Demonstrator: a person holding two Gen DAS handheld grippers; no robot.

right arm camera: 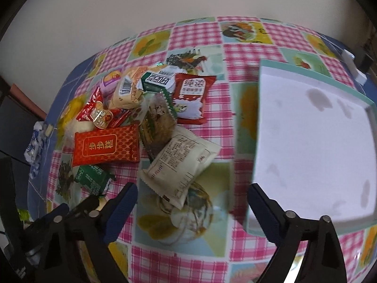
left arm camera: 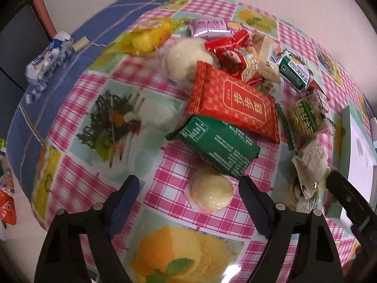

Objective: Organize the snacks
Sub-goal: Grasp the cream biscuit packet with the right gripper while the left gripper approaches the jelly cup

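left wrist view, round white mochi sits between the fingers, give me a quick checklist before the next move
1. Left gripper empty and open: ok, nothing pressed by its fingers.
2. Round white snack lined up in the gap: ok, it lies between the fingers, nearer the right-hand one.
3. Clearance around it: not ok, the green packet lies right behind it and seems to overlap its far edge.
4. Right gripper empty and open: ok, the cream packet lies just ahead of it, untouched.
5. White tray free for snacks: ok, nothing in it.
6. Grippers clear of each other: cannot tell, they look close together.
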